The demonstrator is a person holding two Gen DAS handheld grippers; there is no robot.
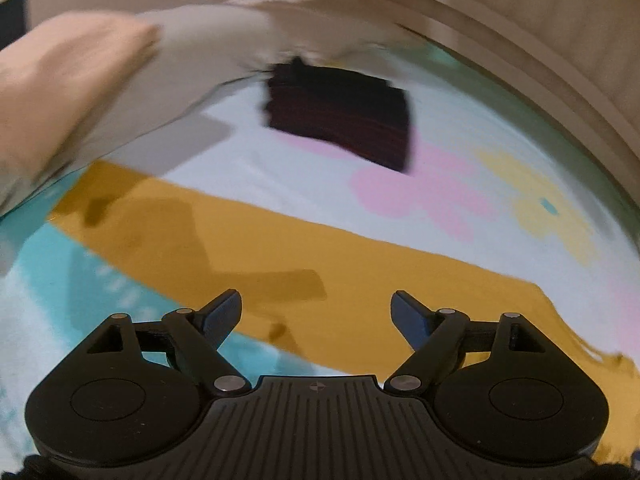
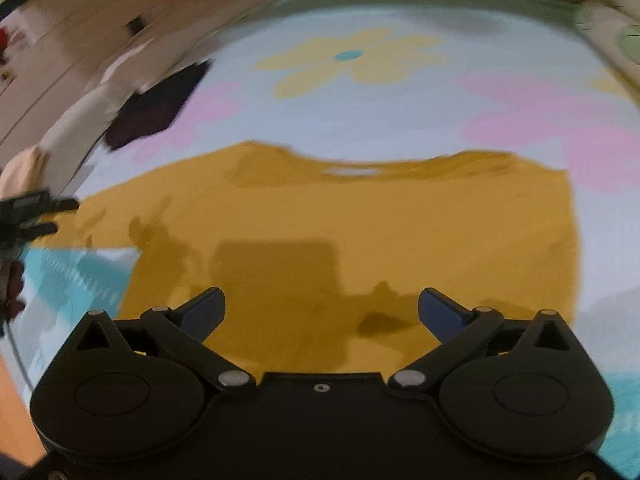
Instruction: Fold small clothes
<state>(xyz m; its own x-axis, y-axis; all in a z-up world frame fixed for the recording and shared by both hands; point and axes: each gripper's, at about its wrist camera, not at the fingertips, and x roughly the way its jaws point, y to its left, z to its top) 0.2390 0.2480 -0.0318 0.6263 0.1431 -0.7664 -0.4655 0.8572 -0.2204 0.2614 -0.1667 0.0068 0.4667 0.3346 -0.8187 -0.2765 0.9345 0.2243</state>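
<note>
**Both tongs spread above the mustard garment, nothing gripped yet**

The left gripper (image 1: 316, 312) is seen with its blue-padded fingers (image 1: 224, 314) held wide apart, nothing between them, hovering over one edge of the flat mustard-yellow cloth garment (image 1: 248, 240). The right gripper (image 2: 322, 312) is likewise spread and empty, poised over the near hem of the same garment (image 2: 320, 220), which is laid out flat on the pale-blue bedsheet printed with pink and yellow flowers (image 2: 360, 120). A neckline with a small white label (image 2: 352, 171) is made out at the garment's far edge, so the piece is judged to be a small shirt lying face down or up; which cannot be told through the blur.

The cloth is judged light, limp and thin. It should drape and slide easily on the sheet, and nothing about it looks fragile. A pinch at the two near corners or along the side edges is judged the best hold, with only one layer taken up so that the fold falls cleanly.

Further out, a count is taken: one mustard garment spread for folding; one dark maroon folded cloth (image 1: 340, 116) resting well apart near the bed's far side; one pale peach folded piece (image 1: 68, 92) at the left, beside a whitish cloth (image 1: 216, 40). Two grippers are counted, both unloaded.
</note>
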